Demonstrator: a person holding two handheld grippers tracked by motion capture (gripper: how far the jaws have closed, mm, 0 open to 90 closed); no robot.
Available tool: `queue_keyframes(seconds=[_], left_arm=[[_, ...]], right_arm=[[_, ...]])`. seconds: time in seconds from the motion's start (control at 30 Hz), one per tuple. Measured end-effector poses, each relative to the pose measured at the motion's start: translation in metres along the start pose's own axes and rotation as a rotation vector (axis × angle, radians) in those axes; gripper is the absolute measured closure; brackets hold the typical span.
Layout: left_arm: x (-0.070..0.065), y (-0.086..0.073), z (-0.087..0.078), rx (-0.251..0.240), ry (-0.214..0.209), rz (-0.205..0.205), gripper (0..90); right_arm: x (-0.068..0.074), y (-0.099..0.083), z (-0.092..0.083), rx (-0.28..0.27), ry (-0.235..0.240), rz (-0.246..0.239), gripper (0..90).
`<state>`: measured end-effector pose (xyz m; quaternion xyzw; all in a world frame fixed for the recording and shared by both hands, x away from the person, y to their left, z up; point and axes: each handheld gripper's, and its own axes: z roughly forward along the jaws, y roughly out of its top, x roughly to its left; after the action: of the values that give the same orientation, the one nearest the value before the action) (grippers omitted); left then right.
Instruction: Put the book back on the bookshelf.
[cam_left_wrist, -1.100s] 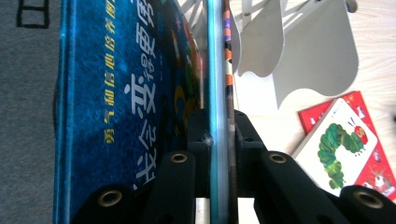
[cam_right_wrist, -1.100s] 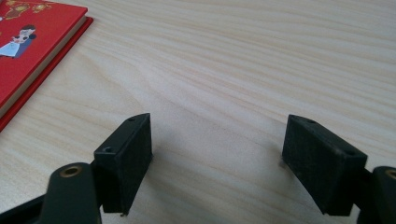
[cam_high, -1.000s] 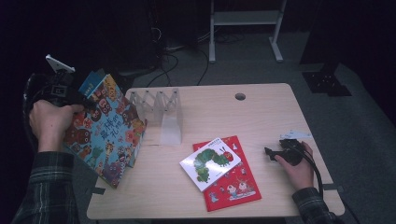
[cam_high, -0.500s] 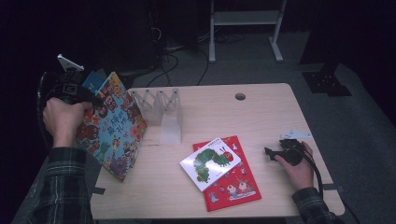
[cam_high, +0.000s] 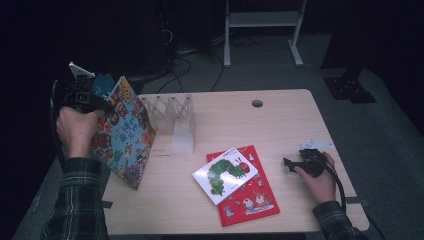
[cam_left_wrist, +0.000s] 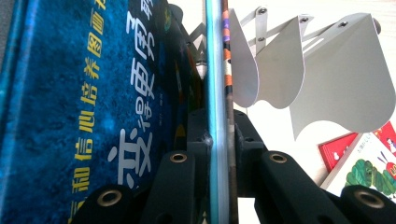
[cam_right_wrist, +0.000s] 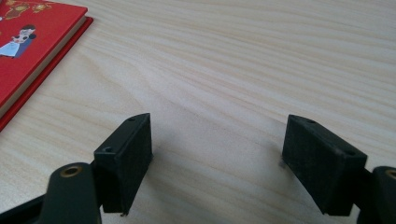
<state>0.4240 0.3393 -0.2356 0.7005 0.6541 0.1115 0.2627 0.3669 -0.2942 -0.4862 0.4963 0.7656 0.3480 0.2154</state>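
Note:
My left gripper (cam_high: 98, 104) is shut on the top edge of a colourful picture book (cam_high: 124, 137), which stands tilted at the table's left edge, just left of a white folding book rack (cam_high: 172, 117). In the left gripper view the jaws pinch the book's teal edge (cam_left_wrist: 214, 93), with a blue cover bearing Chinese characters (cam_left_wrist: 93, 93) to their left and the rack's fins (cam_left_wrist: 299, 70) to their right. My right gripper (cam_high: 288, 163) rests on the table at the right; its jaws (cam_right_wrist: 217, 149) stand open over bare wood.
A white caterpillar book (cam_high: 225, 174) lies on top of a red book (cam_high: 252, 197) at the table's front middle; the red book's corner (cam_right_wrist: 32, 46) shows in the right gripper view. A cable hole (cam_high: 257, 103) sits at the back. The floor behind is dark.
My left hand has carried the colourful book to the right and slightly down, closer to the rack. The right hand has stayed put.

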Motion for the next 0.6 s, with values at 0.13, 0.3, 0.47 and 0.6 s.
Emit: queue_keyframes(seconds=[0.13,0.3,0.47,0.6], left_arm=[[0.003,-0.003,-0.001,0.009,0.004,0.004,78.9],[0.001,-0.003,-0.006,0.004,0.033,0.025,76.3],[0.000,-0.001,-0.014,-0.012,0.069,0.041,71.8],[-0.002,0.001,-0.021,-0.013,0.093,0.060,70.4]], right_arm=[[0.000,0.000,0.000,0.000,0.000,0.000,23.3],[0.000,0.000,0.000,0.001,0.000,-0.001,23.3],[0.000,0.000,0.000,0.001,0.000,-0.001,23.4],[0.000,0.000,0.000,0.000,0.000,-0.001,23.3]])
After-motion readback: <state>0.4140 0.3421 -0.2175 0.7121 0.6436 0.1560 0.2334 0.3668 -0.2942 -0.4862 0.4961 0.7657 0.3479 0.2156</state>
